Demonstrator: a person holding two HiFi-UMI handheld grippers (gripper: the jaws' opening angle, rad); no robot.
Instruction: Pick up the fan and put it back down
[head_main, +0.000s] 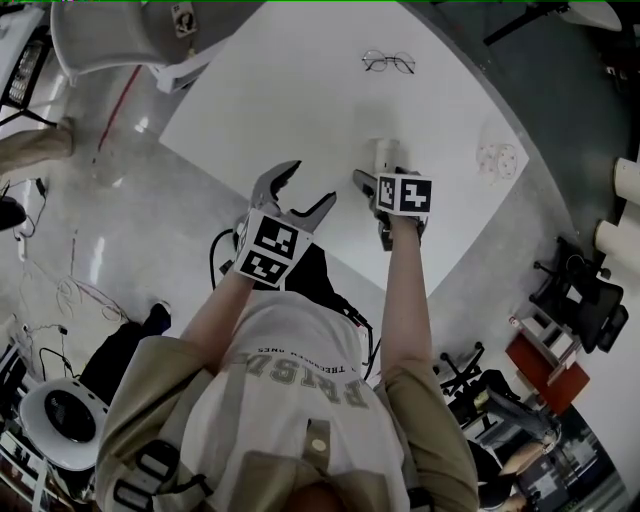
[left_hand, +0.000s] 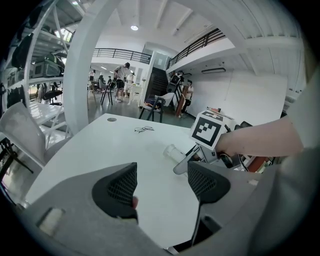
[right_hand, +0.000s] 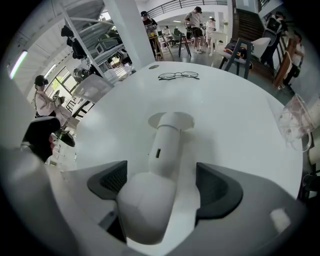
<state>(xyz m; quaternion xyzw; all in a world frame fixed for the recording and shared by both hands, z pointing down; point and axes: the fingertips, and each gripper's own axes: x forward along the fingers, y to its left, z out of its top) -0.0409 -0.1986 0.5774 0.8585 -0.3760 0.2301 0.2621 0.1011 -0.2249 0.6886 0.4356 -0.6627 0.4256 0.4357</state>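
Upright on the round white table (head_main: 300, 90), directly under the right gripper (right_hand: 162, 181): the fan (right_hand: 164, 145). In the right gripper view, standing between the two jaws, with the rounded head close to the camera and the round foot (right_hand: 171, 120) flat on the tabletop further away. Jaws wide apart around the head, with a clear gap on the side of the right pad; near or touching the left pad, not possible to tell which. Not clamped.

Left gripper (left_hand: 162, 182) beside it, off the fan, over the table near its edge, jaws spread wide with only bare tabletop between them.

On each gripper a marker cube (head_main: 405, 193) with black-and-white square patterns. Lettering across the person's shirt (head_main: 300, 375), upside down in the head view and too unclear to read with certainty.

All white and smooth: thick cylinder handle widening into a disc foot, bulging head on top, one small dark slot (right_hand: 157, 153) on the side of the handle.

Further back on the table, thin-framed glasses (head_main: 388, 62), well apart from the fan; toward the right edge, a clear plastic piece (head_main: 499, 159).
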